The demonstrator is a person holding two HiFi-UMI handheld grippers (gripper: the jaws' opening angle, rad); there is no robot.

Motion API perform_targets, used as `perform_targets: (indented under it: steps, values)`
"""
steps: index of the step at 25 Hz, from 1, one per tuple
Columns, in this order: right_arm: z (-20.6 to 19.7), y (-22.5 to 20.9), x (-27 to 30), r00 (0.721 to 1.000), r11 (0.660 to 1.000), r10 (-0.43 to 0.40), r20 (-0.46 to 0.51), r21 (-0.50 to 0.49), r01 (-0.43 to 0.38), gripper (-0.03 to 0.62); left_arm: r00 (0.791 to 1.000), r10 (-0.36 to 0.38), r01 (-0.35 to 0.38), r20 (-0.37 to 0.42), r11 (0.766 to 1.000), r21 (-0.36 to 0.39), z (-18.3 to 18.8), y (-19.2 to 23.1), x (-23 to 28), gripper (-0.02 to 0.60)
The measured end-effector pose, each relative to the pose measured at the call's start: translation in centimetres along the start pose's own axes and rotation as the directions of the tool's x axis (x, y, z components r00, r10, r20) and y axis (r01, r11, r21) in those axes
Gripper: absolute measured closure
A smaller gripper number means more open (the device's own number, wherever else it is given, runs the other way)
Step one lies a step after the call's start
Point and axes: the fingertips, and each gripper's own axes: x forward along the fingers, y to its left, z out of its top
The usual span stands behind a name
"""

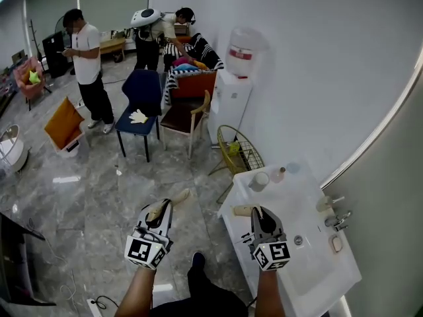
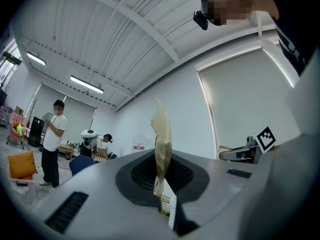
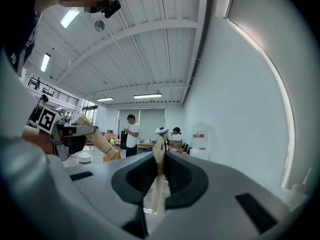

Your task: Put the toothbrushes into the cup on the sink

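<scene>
Each gripper is shut on a beige toothbrush. In the head view my left gripper (image 1: pixel 160 211) is over the floor, left of the sink, and its toothbrush (image 1: pixel 173 198) sticks out forward. My right gripper (image 1: pixel 258 214) is over the white sink counter (image 1: pixel 307 269), its toothbrush (image 1: pixel 240 211) pointing left. The pale cup (image 1: pixel 259 181) stands on the counter's far end, ahead of the right gripper. In the left gripper view the toothbrush (image 2: pixel 162 134) stands between the shut jaws. The right gripper view shows its toothbrush (image 3: pixel 158 176) pinched the same way, and the left gripper's toothbrush (image 3: pixel 97 140) at the left.
A small bottle (image 1: pixel 280 174) stands beside the cup, and a tap (image 1: pixel 338 220) sits at the counter's right. A wire basket (image 1: pixel 239 152), a water dispenser (image 1: pixel 234 91) and chairs (image 1: pixel 141 104) stand beyond the sink. Two people are at the back.
</scene>
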Motion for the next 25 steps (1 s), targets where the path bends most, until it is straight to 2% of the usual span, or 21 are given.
perform_targets:
  steps: [10, 19, 25]
  values:
    - [1.5, -6.3, 12.7, 0.998, 0.997, 0.065, 0.008, -0.033, -0.065, 0.54, 0.999, 0.027, -0.028, 0.016, 0.999, 0.023, 0.1, 4.1, 12.9, 0.552]
    - [3.0, -6.5, 17.3, 0.996, 0.995, 0.088, 0.019, -0.04, -0.087, 0.54, 0.999, 0.041, -0.041, 0.014, 0.999, 0.021, 0.4, 7.0, 15.8, 0.552]
    - [3.6, -6.4, 17.5, 0.999, 0.999, 0.03, 0.029, -0.043, -0.029, 0.54, 0.999, -0.033, 0.033, 0.016, 0.999, 0.015, 0.5, 7.7, 17.9, 0.552]
